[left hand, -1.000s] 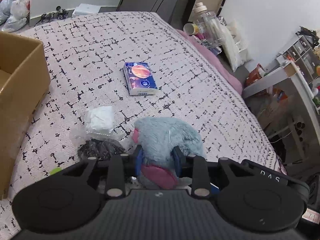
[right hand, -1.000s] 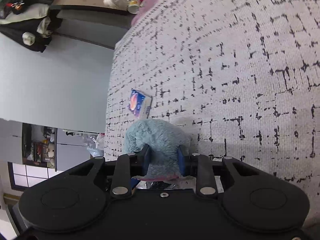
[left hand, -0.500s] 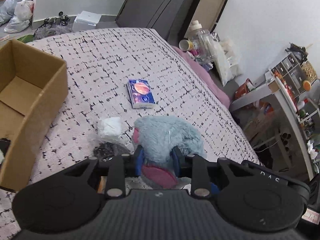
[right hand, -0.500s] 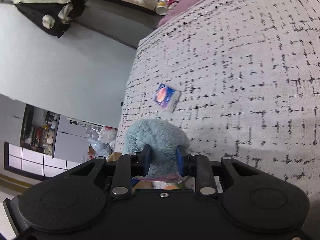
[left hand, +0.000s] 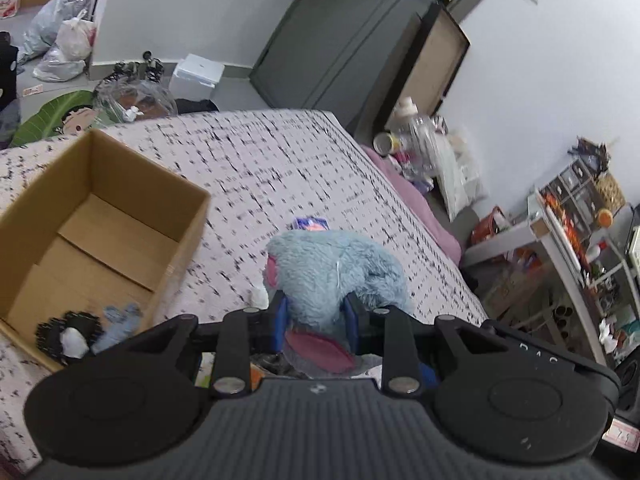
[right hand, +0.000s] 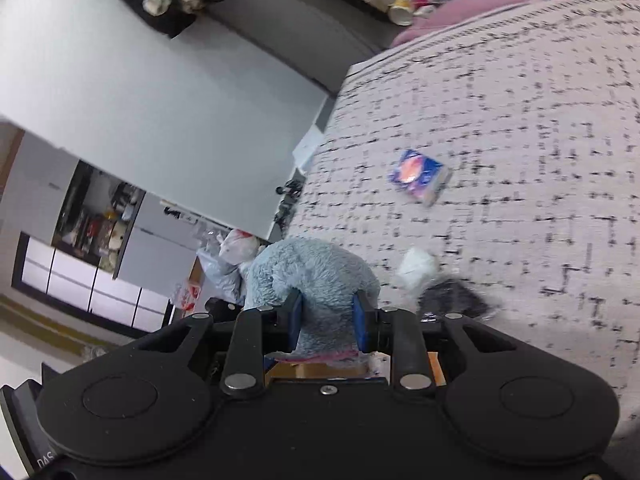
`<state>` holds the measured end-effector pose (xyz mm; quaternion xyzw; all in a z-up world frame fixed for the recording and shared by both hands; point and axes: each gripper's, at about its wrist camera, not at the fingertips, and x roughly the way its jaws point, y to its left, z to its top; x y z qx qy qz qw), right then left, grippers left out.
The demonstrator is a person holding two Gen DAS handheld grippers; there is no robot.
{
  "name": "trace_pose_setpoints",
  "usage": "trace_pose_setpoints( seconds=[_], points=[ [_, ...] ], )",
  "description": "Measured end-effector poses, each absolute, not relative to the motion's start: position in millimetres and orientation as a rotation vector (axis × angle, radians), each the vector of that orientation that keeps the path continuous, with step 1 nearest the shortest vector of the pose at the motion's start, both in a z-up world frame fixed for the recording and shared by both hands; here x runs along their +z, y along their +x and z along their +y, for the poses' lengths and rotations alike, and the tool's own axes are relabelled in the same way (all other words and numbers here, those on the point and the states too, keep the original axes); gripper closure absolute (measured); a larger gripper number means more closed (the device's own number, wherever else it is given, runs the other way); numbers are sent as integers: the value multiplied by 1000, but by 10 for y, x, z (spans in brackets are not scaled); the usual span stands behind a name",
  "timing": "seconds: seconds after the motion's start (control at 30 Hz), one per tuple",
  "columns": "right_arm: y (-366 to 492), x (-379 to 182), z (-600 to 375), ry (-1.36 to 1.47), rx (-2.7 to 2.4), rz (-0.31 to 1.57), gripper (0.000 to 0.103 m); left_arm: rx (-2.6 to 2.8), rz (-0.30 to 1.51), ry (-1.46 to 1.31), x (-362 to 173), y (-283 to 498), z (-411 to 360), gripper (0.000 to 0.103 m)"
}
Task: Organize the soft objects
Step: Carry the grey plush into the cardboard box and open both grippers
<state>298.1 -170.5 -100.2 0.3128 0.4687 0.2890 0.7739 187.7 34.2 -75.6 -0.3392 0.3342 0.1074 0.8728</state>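
A fluffy light-blue plush toy (left hand: 336,268) with pink patches hangs above the bed, held from two sides. My left gripper (left hand: 316,316) is shut on one part of it, and my right gripper (right hand: 327,320) is shut on another part of the plush toy (right hand: 312,276). An open cardboard box (left hand: 188,216) stands on the bed to the left in the left wrist view; a small black-and-white soft item (left hand: 68,334) and a pale blue one (left hand: 120,316) lie in its near corner. The plush hides most of a blue tissue pack (left hand: 310,223).
The bed has a white cover with black dashes (left hand: 256,160). On it lie the blue tissue pack (right hand: 420,176), a white bagged item (right hand: 416,264) and a dark bagged item (right hand: 452,300). Bottles and clutter (left hand: 416,140) crowd the bed's right side; shelves (left hand: 580,216) stand beyond.
Both grippers have risen with the plush toy, lifting it off the bed. The left view now looks down into the cardboard box, and the bed items have dropped lower and farther away.
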Motion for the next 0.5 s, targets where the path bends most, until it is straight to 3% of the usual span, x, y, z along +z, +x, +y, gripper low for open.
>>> trace_pose_setpoints(
  seconds=[0.5],
  points=[
    [2665, -834, -857, 498, 739, 984, 78, 292, 636, -777, -751, 1429, 1051, 75]
  ],
)
